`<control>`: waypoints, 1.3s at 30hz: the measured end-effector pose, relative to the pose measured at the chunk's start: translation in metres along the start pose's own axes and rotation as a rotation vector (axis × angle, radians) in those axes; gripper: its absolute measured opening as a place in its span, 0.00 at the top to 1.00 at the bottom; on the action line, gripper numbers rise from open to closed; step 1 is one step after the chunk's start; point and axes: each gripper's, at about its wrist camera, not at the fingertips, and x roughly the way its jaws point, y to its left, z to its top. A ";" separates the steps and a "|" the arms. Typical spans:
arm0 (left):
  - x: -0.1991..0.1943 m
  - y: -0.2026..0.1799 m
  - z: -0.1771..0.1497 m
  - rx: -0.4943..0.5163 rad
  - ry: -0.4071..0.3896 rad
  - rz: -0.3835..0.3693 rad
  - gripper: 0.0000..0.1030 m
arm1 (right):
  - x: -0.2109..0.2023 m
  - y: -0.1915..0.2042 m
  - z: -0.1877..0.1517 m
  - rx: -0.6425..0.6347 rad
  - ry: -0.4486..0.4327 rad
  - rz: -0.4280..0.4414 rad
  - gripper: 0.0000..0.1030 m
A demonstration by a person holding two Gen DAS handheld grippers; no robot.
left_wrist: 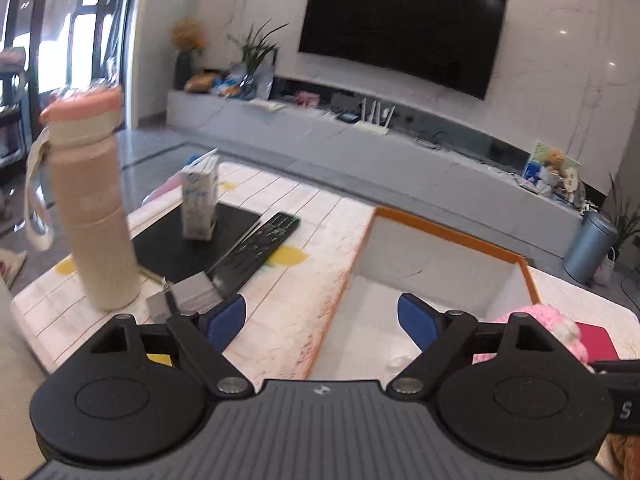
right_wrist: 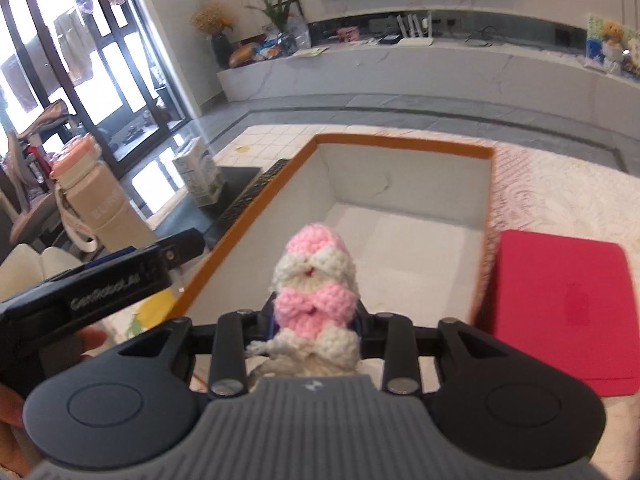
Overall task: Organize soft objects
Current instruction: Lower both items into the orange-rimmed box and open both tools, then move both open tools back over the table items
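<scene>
Right gripper [right_wrist: 316, 326] pinches a soft, light crocheted toy [right_wrist: 316, 280] at its middle, above the box [right_wrist: 400, 142]; left gripper [left_wrist: 321, 316] gapes empty.

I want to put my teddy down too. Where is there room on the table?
Inside the orange-rimmed box the floor is bare. More room lies between the box and the remote. The far left is crowded: bottle, carton, remote. A red mat flanks the box's right.

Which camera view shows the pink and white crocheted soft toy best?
The right wrist view: the pink and white crocheted soft toy sits centred there, clamped in the right gripper above the orange-rimmed white box. The left wrist view catches only a blurred pink part behind its own linkage.
</scene>
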 end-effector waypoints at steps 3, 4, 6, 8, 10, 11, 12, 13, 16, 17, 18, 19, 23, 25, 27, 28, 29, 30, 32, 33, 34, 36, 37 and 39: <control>0.005 0.013 0.002 -0.048 0.039 -0.048 0.02 | 0.008 0.012 0.001 -0.037 0.015 -0.014 0.69; 0.007 0.016 0.003 -0.068 0.055 -0.062 0.02 | 0.012 0.015 0.002 -0.049 0.018 -0.019 0.69; 0.012 0.021 0.003 -0.097 0.080 -0.081 0.03 | 0.021 0.021 0.004 -0.062 0.032 -0.024 0.68; 0.017 0.025 0.002 -0.111 0.118 -0.088 0.03 | 0.030 0.028 0.004 -0.102 0.032 -0.051 0.68; 0.023 0.029 0.000 -0.111 0.143 -0.082 0.03 | 0.036 0.035 0.005 -0.139 0.018 -0.086 0.68; 0.024 0.030 -0.001 -0.105 0.146 -0.073 0.04 | 0.039 0.036 0.006 -0.135 0.017 -0.086 0.68; 0.024 0.031 -0.001 -0.098 0.145 -0.062 0.04 | 0.042 0.037 0.008 -0.124 0.021 -0.077 0.67; 0.025 0.032 -0.001 -0.098 0.141 -0.049 0.04 | 0.045 0.037 0.010 -0.111 0.028 -0.068 0.67; 0.024 0.034 -0.001 -0.107 0.143 -0.045 0.04 | 0.059 0.041 0.013 -0.096 0.064 -0.075 0.66; 0.025 0.035 -0.001 -0.113 0.146 -0.045 0.04 | 0.063 0.042 0.013 -0.093 0.074 -0.078 0.66; 0.025 0.036 -0.001 -0.117 0.148 -0.043 0.04 | 0.067 0.043 0.013 -0.089 0.088 -0.087 0.66; 0.025 0.036 -0.001 -0.117 0.148 -0.041 0.04 | 0.069 0.042 0.013 -0.079 0.097 -0.106 0.66; 0.023 0.037 -0.002 -0.110 0.148 -0.042 0.04 | 0.046 0.024 0.013 0.016 0.047 -0.049 0.68; 0.023 0.036 -0.002 -0.111 0.151 -0.045 0.04 | 0.027 0.013 0.015 0.067 0.038 -0.007 0.68; 0.024 0.034 -0.003 -0.106 0.156 -0.046 0.04 | 0.014 0.013 0.015 -0.003 0.008 -0.091 0.68; 0.025 0.032 -0.003 -0.099 0.159 -0.047 0.04 | 0.013 0.014 0.014 -0.043 0.006 -0.148 0.67; 0.026 0.030 -0.004 -0.089 0.163 -0.049 0.04 | 0.016 0.012 0.013 -0.065 0.017 -0.180 0.66; 0.026 0.028 -0.005 -0.079 0.166 -0.050 0.04 | 0.021 0.008 0.012 -0.062 0.040 -0.188 0.66; 0.026 0.024 -0.006 -0.061 0.167 -0.047 0.04 | 0.032 -0.002 0.008 -0.009 0.088 -0.167 0.66; 0.026 0.023 -0.006 -0.055 0.164 -0.044 0.04 | 0.037 -0.005 0.005 0.013 0.099 -0.163 0.66; 0.025 0.023 -0.007 -0.055 0.160 -0.040 0.04 | 0.042 -0.006 0.003 0.013 0.102 -0.179 0.59; 0.022 0.024 -0.006 -0.061 0.144 -0.030 0.04 | 0.048 -0.002 -0.003 -0.045 0.084 -0.275 0.42; 0.020 0.024 -0.006 -0.064 0.134 -0.031 0.04 | 0.048 0.001 -0.006 -0.066 0.067 -0.298 0.36; 0.019 0.023 -0.005 -0.056 0.128 -0.041 0.04 | 0.043 0.001 -0.007 -0.066 0.068 -0.248 0.35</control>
